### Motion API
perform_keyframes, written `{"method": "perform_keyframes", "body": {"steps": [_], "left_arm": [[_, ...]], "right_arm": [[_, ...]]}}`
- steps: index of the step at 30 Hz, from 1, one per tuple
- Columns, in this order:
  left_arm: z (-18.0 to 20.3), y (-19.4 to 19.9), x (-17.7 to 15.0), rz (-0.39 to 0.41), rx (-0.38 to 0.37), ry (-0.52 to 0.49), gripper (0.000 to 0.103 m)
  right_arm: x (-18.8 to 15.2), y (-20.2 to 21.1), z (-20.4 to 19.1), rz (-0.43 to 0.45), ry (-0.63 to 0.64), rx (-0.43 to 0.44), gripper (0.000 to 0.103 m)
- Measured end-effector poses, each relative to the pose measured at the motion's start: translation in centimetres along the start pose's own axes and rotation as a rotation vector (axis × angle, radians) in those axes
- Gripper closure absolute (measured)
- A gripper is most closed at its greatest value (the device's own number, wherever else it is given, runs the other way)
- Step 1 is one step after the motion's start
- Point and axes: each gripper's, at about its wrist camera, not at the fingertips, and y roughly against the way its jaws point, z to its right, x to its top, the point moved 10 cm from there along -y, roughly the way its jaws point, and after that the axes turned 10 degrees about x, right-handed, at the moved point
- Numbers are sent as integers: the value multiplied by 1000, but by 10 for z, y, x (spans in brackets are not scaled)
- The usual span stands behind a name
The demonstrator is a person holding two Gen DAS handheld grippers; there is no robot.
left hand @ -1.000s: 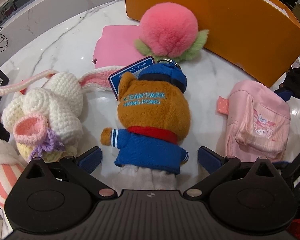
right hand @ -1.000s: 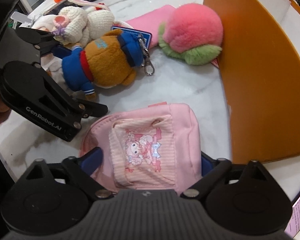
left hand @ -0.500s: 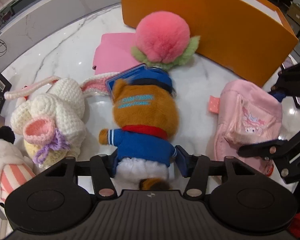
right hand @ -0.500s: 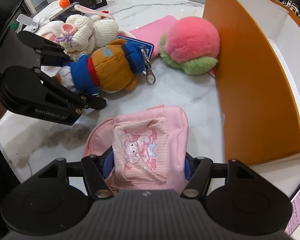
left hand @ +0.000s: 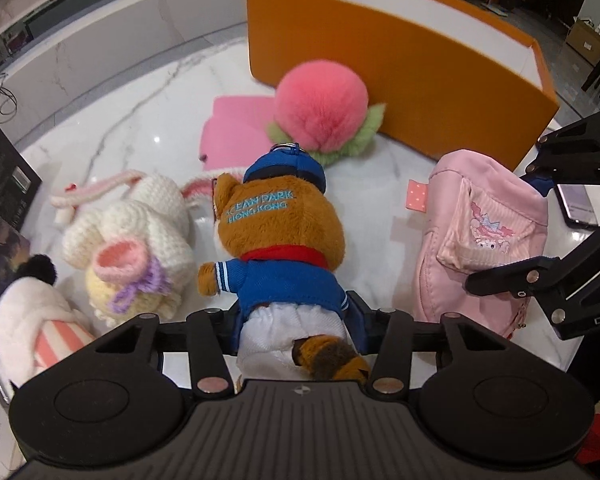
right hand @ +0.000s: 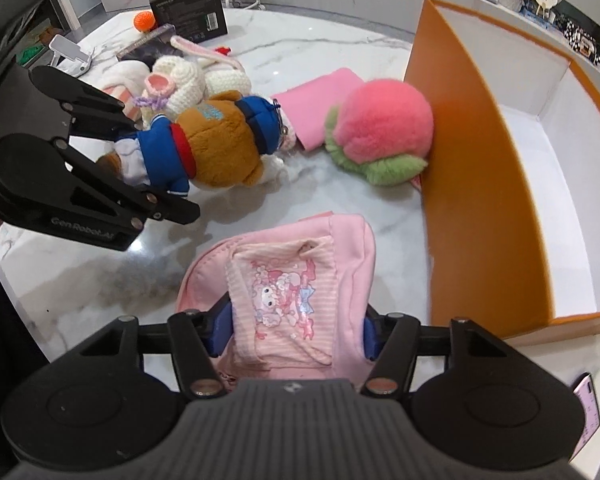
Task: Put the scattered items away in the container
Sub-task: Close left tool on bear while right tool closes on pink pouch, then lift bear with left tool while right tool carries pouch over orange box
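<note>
Right now your left gripper [left hand: 298, 326] is clamped on the lower body of the brown plush bear in a blue sailor jacket [left hand: 280, 248], near the centre of the white marble table [left hand: 112, 128]. Your right gripper [right hand: 296, 330] pinches the pink fabric mini backpack [right hand: 296, 280], just left of the open orange rectangular box [right hand: 480, 184], whose near wall the fluffy pink peach plush [right hand: 384, 132] touches.

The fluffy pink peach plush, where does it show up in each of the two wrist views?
Left wrist: peach plush upper centre, against the orange box wall, beyond the bear.
Right wrist: peach plush centre right, against the box's left wall.
Shared landmark: orange box.
</note>
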Motion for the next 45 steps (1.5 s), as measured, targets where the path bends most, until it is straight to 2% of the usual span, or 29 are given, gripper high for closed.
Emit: {"method": "perform_keyframes", "body": {"steps": [8, 13, 18, 24, 28, 35, 45], "left_arm": [[-9, 39, 18, 76, 17, -17, 49], [-20, 71, 38, 146, 76, -55, 49], [-29, 113, 63, 236, 109, -82, 49], [-40, 173, 99, 366, 193, -138, 49], [-33, 203, 119, 433, 217, -174, 49], [-5, 234, 149, 520, 210, -256, 49], [23, 271, 198, 652, 193, -285, 49]], "right_arm": [[17, 32, -5, 45, 61, -26, 42], [35, 61, -6, 83, 118, -60, 42], [52, 94, -4, 114, 184, -102, 42], [81, 144, 2, 163, 273, -179, 42], [99, 177, 5, 202, 314, -217, 42], [121, 226, 9, 250, 376, -298, 42], [141, 285, 34, 305, 400, -425, 42]]}}
